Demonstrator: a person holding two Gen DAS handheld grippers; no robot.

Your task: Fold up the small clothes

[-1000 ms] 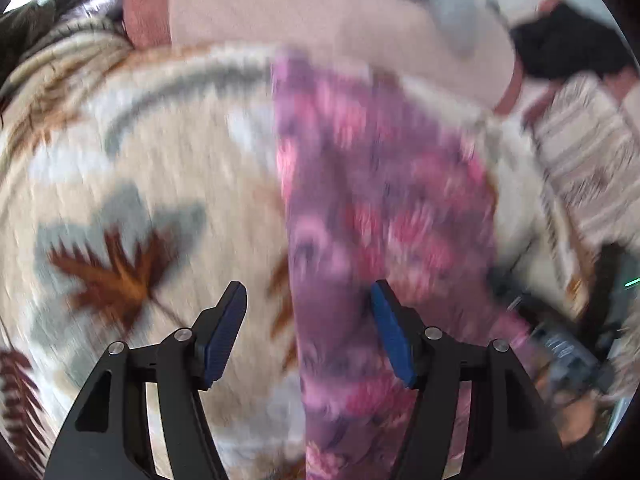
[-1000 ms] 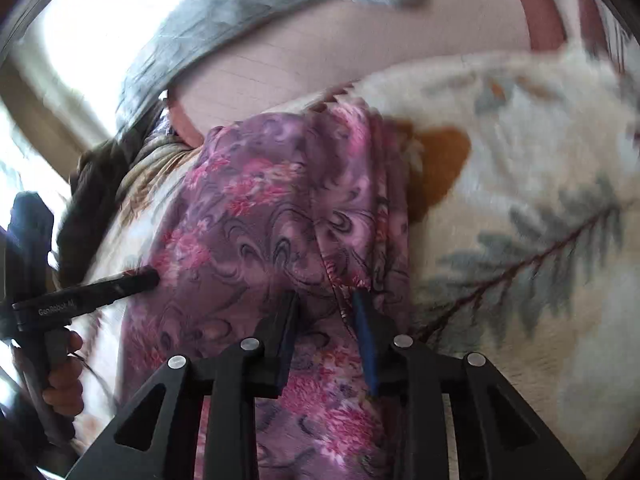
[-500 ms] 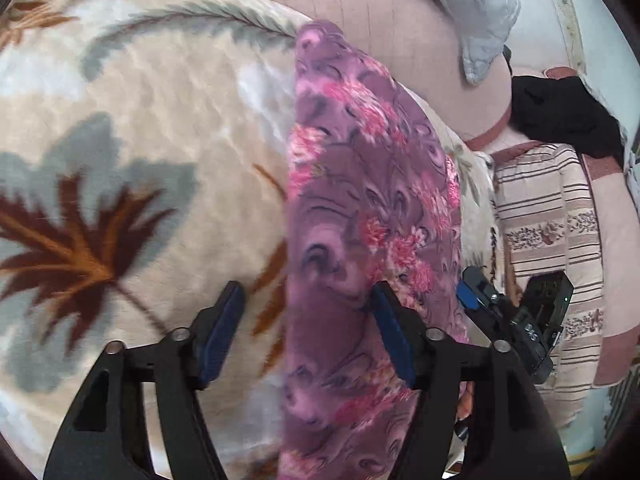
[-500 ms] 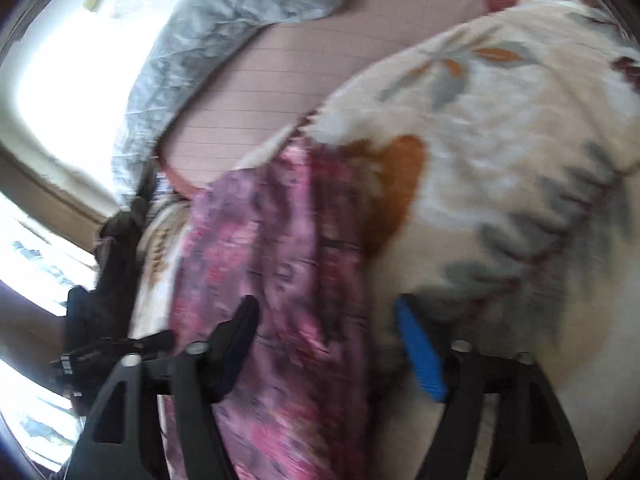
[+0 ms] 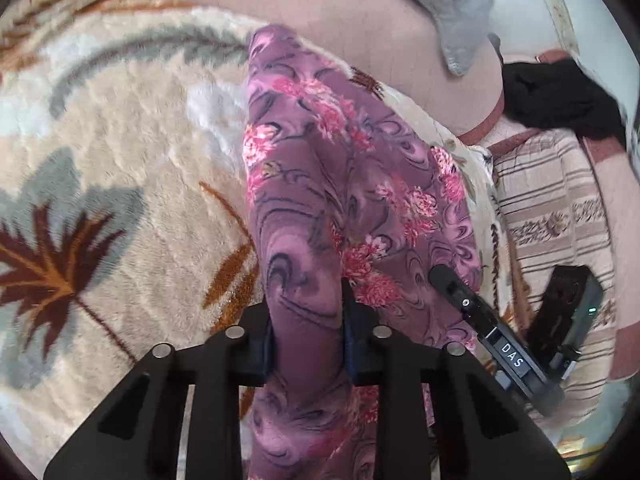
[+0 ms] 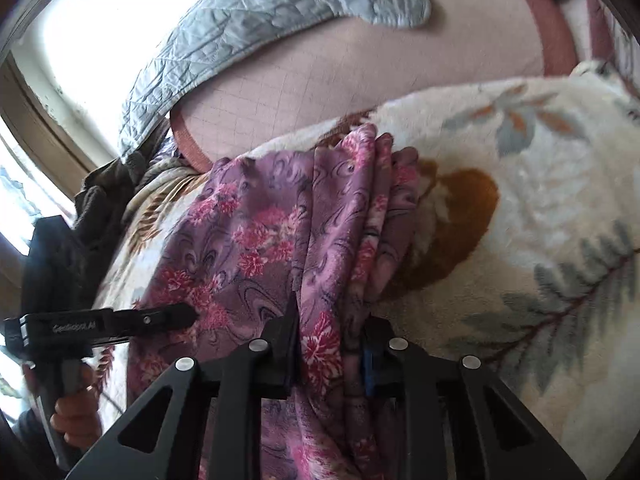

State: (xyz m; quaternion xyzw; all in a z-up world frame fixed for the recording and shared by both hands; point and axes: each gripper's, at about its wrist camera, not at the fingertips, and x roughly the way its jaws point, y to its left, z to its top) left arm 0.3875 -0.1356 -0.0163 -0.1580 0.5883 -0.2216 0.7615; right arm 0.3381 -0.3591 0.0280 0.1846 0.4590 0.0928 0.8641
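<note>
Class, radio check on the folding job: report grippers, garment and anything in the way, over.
Left gripper shut on purple floral garment. Right gripper shut on it too. Garment lies lengthwise on leaf-print blanket. Nothing in the way, over.

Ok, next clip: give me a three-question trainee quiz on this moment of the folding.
1. True or false: both tongs, left and right, are shut on the purple flowered cloth.
2. What does the cloth lie on? A) a bare wooden table B) a cream blanket with a leaf pattern C) a tiled floor
3. In the right wrist view, on which side of the picture does the other tool appear?

Key
1. True; each pair pinches a fold of the cloth.
2. B
3. The left side, its tip over the cloth.
</note>
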